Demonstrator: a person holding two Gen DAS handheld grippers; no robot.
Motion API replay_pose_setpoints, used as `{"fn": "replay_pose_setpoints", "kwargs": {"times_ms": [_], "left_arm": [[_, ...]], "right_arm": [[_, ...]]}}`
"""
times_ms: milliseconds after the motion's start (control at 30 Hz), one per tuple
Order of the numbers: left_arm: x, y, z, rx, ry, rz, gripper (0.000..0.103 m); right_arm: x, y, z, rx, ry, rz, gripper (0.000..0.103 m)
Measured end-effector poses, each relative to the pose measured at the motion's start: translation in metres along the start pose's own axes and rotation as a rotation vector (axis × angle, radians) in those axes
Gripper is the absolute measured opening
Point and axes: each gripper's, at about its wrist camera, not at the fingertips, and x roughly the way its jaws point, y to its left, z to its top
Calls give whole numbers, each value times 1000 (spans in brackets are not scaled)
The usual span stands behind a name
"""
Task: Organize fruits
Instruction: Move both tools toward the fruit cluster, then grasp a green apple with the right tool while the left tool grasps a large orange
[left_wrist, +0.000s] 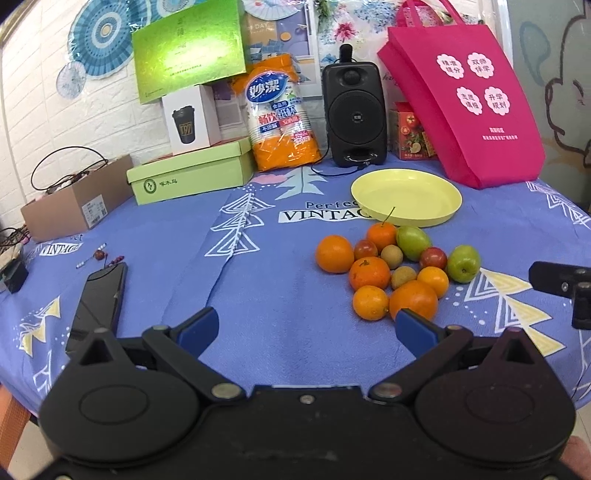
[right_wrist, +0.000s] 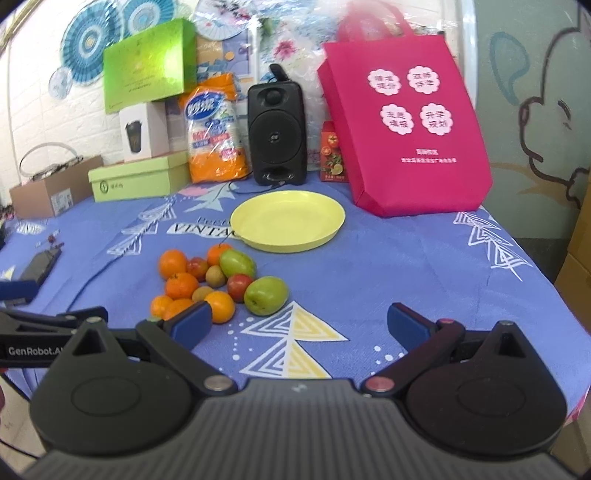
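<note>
Orange, green and red fruits (left_wrist: 397, 271) lie by a pale-yellow plate (left_wrist: 406, 197) on a blue white-patterned tablecloth (left_wrist: 258, 266).

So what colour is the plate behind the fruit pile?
Pale yellow plate, plain and unpatterned; it shows best in the right wrist view.

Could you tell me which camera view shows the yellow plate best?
The right wrist view: the yellow plate sits near centre, rim unobstructed. In the left wrist view the plate is further off to the right, a fruit stem crossing its near rim.

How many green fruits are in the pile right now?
2. One green fruit lies at the pile's far side, just before the yellow plate; the other green fruit sits at the pile's right edge. None looks hidden.
</note>
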Motion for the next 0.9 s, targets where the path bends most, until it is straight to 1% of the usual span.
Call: {"fn": "replay_pose_setpoints", "kwargs": {"times_ms": [167, 333, 433, 500, 533, 567, 633, 667, 700, 767, 800, 867, 900], "left_arm": [[15, 2, -5, -18, 26, -105, 103], [35, 1, -3, -48, 72, -145, 103], [43, -3, -1, -58, 80, -191, 103], [45, -12, 0, -33, 73, -231, 103], [47, -17, 0, -26, 65, -245, 103], [49, -21, 0, -21, 61, -260, 100], [54, -31, -1, -11, 69, -303, 88], [58, -35, -1, -11, 76, -320, 78], [63, -38, -1, -11, 88, -332, 75], [72, -43, -2, -11, 116, -351, 75], [75, -46, -2, -12, 124, -353, 74], [79, -48, -3, -16, 132, -353, 74], [82, -48, -2, -19, 136, -351, 74]], "right_arm": [[12, 1, -5, -79, 15, 53, 103], [29, -5, -9, -77, 47, 96, 103], [36, -9, -9, -86, 53, 95, 103], [40, -11, -8, -112, 51, 86, 102], [41, -12, -8, -130, 47, 81, 100], [42, -14, -8, -150, 44, 80, 97], [45, -18, -9, -187, 45, 89, 94], [46, -21, -10, -200, 50, 96, 91], [49, -23, -10, -209, 58, 107, 90], [54, -27, -12, -213, 75, 141, 83], [57, -28, -12, -215, 80, 165, 82], [62, -28, -13, -239, 85, 206, 75], [65, -27, -13, -259, 84, 217, 74]]}}
